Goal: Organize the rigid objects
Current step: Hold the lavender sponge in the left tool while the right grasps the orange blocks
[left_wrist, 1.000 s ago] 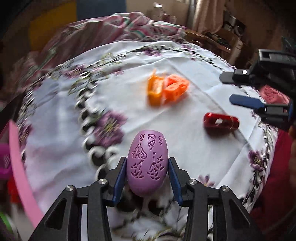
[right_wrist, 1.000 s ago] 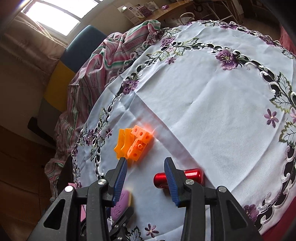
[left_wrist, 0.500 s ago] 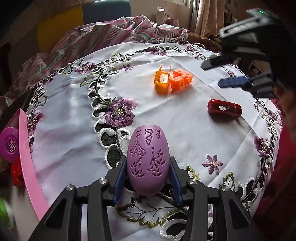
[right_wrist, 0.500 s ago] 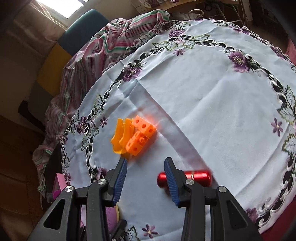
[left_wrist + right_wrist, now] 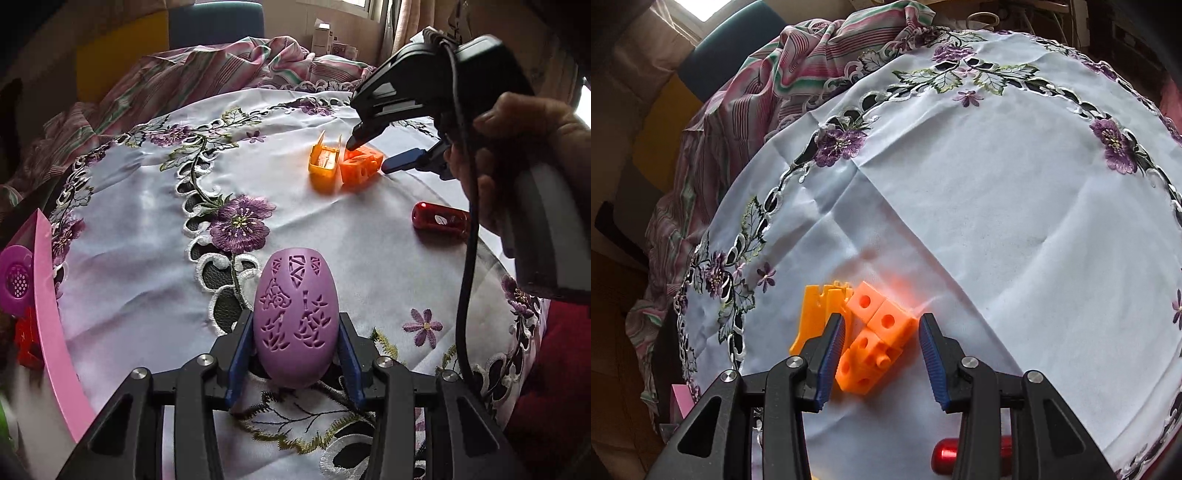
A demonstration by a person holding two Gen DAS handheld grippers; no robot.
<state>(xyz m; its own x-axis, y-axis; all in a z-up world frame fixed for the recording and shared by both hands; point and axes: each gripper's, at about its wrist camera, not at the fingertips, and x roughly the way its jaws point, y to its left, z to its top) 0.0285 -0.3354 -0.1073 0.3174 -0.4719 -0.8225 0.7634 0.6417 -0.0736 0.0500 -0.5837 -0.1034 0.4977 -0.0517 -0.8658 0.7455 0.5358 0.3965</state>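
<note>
Right tool is hanging spread, nothing pinched, jaws straddling the orange block cluster; pads aren't touching it yet. Left pad is sitting right at the seam between the cluster and the yellow-orange bracket that's touching it on that side.

That seam is the risk: close as-is and the pad is probably catching the bracket too, or shoving it. I'd be shifting slightly toward the open side so the left pad drops cleanly onto the cluster's face, then lowering until both pads are spanning the flat cube sides, not the studs or the stepped corner. Cluster is lying skewed to the jaws, so rolling the wrist a little to square up looks worthwhile. Close slowly; the tablecloth is loose and could be bunching under a dragged part.

Left tool is pinching the purple perforated egg at its wide middle, held above the surface near the front edge. Grip looks centred; keep it parked there.

Red cylinder is lying on its side, apart from the orange pair, untouched. Pink bin rim is at the far left edge, likely the drop-off.
</note>
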